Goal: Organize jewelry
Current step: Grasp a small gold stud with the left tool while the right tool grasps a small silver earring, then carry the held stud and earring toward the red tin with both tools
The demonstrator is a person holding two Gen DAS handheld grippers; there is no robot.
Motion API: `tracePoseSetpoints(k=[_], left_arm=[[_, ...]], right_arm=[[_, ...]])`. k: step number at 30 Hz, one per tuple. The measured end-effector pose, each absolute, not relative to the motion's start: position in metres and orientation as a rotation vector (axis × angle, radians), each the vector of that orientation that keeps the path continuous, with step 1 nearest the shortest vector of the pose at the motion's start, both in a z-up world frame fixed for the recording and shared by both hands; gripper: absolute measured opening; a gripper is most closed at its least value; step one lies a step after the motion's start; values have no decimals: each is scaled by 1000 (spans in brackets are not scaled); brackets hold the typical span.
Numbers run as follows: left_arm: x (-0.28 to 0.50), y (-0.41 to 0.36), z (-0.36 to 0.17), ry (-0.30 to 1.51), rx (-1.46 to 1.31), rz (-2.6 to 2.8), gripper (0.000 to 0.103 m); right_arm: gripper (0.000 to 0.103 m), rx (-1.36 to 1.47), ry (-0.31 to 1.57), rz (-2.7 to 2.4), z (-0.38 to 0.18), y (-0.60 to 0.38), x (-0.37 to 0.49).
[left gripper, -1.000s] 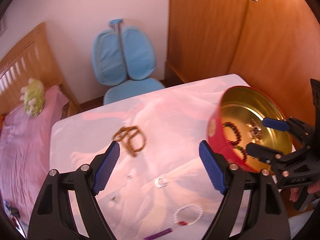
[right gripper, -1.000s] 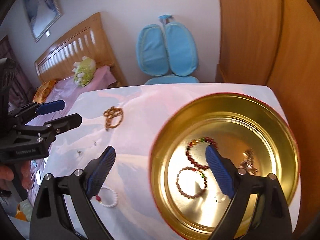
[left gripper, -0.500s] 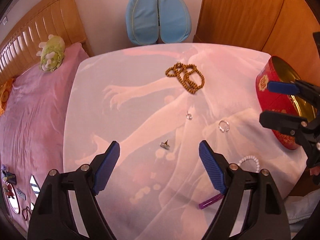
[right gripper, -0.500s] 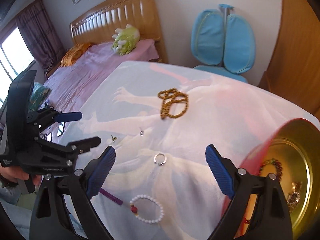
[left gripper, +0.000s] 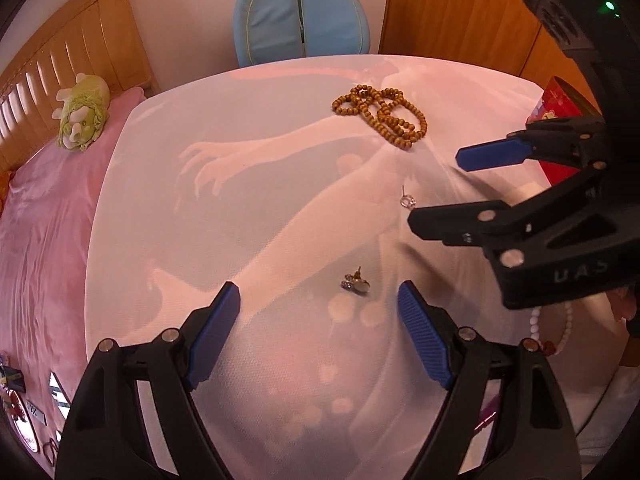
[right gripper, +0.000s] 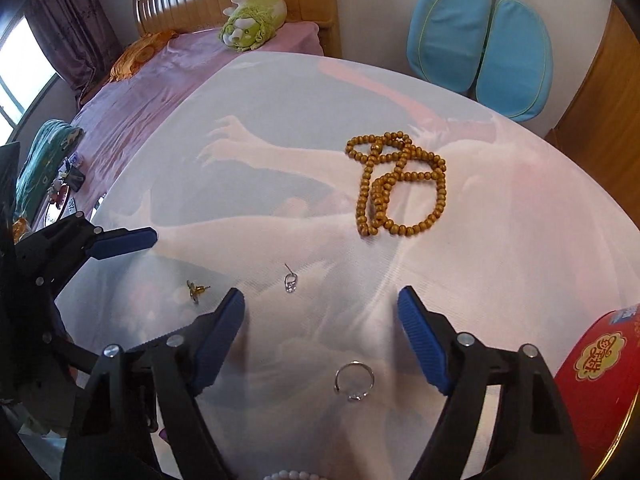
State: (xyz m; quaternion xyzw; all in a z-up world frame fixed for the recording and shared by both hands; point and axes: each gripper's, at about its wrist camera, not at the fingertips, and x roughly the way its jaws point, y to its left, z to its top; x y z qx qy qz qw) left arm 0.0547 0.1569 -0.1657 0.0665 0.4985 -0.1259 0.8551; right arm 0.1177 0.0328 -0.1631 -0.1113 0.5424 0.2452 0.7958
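A wooden bead necklace [left gripper: 382,116] [right gripper: 396,184] lies at the far side of the white-clothed table [left gripper: 240,184]. A gold stud earring [left gripper: 355,283] [right gripper: 195,290] lies just ahead of my open, empty left gripper [left gripper: 319,334]. A small silver earring [left gripper: 407,199] [right gripper: 290,281] lies ahead of my open, empty right gripper [right gripper: 320,324], and a silver ring [right gripper: 354,376] lies between its fingers [right gripper: 420,340]. The red tin [right gripper: 600,384] [left gripper: 560,120] stands at the right. A white bead bracelet [left gripper: 554,330] is partly hidden behind the right gripper [left gripper: 448,184].
A bed with pink sheets [left gripper: 44,208] and a green plush toy [left gripper: 82,112] lies left of the table. A blue chair [left gripper: 300,12] stands behind it, beside wooden wardrobe doors [left gripper: 460,12]. A purple item [left gripper: 486,418] lies at the table's near right edge.
Both grippers swung left from the tin and dropped toward the table. The left now hovers near the gold earring, the right over the ring. Both stayed open.
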Motion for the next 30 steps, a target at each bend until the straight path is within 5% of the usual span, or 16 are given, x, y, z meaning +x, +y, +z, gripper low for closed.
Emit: tracePoseSetpoints(k=[2, 3, 5, 7, 8, 30], left_arm=[[53, 156, -167, 1026, 160, -266, 76], [52, 157, -166, 1009, 158, -276, 65], [49, 157, -164, 979, 160, -294, 40], [50, 157, -162, 972, 158, -319, 15], [51, 157, -162, 974, 152, -334, 4], [43, 170, -106, 885, -16, -323, 3]], right_arm=[[75, -256, 1135, 528, -164, 39, 117], [70, -276, 1117, 527, -165, 43, 115], [51, -336, 1072, 520, -166, 49, 111], [14, -358, 1053, 578, -167, 57, 107], [8, -371, 1050, 580, -167, 60, 106], [7, -127, 935, 566, -99, 3, 84]])
